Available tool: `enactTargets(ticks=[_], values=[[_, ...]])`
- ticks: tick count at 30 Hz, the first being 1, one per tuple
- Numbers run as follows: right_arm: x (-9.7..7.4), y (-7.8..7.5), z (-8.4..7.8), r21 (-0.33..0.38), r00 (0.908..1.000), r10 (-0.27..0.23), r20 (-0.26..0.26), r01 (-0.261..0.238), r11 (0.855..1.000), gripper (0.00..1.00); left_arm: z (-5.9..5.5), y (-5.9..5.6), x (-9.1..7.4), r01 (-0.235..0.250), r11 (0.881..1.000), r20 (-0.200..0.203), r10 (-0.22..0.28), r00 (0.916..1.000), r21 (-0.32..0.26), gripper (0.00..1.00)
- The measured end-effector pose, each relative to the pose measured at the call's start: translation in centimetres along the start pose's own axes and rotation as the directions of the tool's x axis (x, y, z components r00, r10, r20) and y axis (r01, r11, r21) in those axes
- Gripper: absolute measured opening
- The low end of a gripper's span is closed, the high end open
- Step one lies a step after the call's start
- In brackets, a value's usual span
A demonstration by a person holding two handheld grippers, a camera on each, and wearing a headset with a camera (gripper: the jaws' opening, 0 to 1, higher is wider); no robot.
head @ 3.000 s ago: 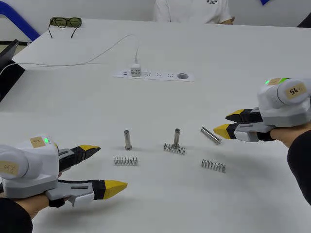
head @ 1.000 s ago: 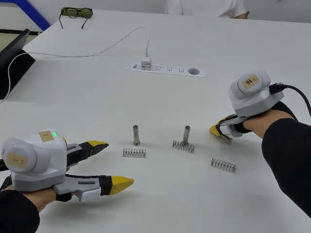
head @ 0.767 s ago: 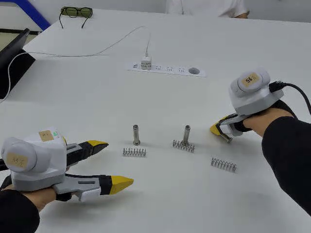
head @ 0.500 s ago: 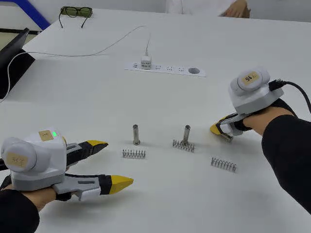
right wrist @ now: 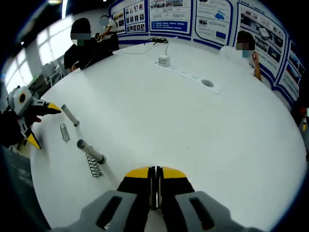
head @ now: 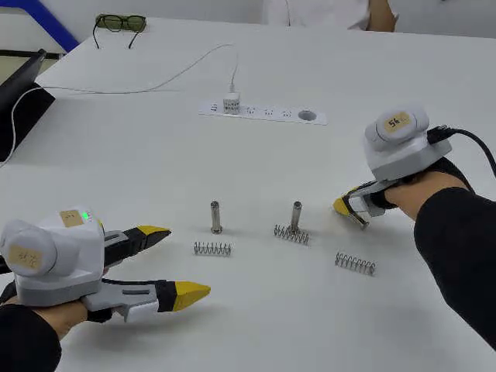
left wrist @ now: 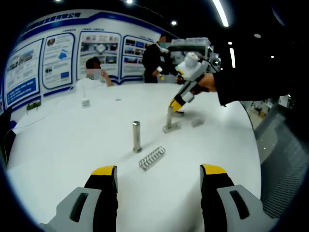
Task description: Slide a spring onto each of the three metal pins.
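Right gripper: the right gripper (head: 343, 206) is low over the right side of the white surface (head: 256, 333), clamped tight with its yellow tips together.
Its catch: the third pin (head: 359, 221) is pinched in those tips, and its free end slants down and out toward the surface. I cannot tell if it touches. In the right gripper view it is a thin metal sliver between the closed tips.
Left gripper: the left gripper (head: 170, 262) is down at the near left corner, jaws spread wide with nothing between them, pointing across at the parts.
Left pin: the left pin (head: 215, 217) stands upright on its head, bare, mid-surface.
Left spring: the left spring (head: 212, 248) lies flat just in front of that pin, close to it but apart.
Middle pin: the middle pin (head: 295, 216) also stands upright and bare, to the right of the left pin.
Middle spring: the middle spring (head: 291, 233) lies on its side right at the foot of the middle pin, looking as if it touches the base.
Right spring: the right spring (head: 355, 263) lies flat on its own, near the right gripper's tips and in front of them.
Far side: a power strip (head: 263, 114) has a white plug (head: 231, 103) in it, with a cable (head: 155, 81) running off left. Glasses (head: 120, 22) sit at the far corner.
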State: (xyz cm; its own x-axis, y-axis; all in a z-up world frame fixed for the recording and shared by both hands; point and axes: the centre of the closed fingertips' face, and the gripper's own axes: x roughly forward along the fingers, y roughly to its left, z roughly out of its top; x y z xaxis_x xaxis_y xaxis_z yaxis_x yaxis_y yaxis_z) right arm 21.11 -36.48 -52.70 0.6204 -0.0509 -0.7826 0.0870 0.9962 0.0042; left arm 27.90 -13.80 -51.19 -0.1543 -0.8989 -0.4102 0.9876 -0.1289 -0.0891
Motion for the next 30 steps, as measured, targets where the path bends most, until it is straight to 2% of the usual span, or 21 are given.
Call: enactTargets(ticks=[7, 14, 30], values=[[-1.5, 0.2, 0.3, 0.001, 0.9996, -0.003, 0.027, 0.003, 1.000, 0.08, 0.5, -0.1, 0.1, 0.002, 1.000, 0.009, -0.002, 1.0000, 0.008, 0.70], [-3.0, 0.6, 0.5, -0.006, 0.9983, -0.013, 0.058, 0.013, 1.000, 0.08, 0.6, -0.2, -0.1, 0.002, 1.000, 0.008, -0.002, 1.0000, 0.014, 0.70], [-4.8, 1.0, -0.6, 0.007, 0.9957, -0.033, 0.087, 0.033, 0.999, 0.08, 1.2, -0.3, -0.3, 0.002, 1.000, 0.012, -0.002, 0.9999, 0.027, 0.70]])
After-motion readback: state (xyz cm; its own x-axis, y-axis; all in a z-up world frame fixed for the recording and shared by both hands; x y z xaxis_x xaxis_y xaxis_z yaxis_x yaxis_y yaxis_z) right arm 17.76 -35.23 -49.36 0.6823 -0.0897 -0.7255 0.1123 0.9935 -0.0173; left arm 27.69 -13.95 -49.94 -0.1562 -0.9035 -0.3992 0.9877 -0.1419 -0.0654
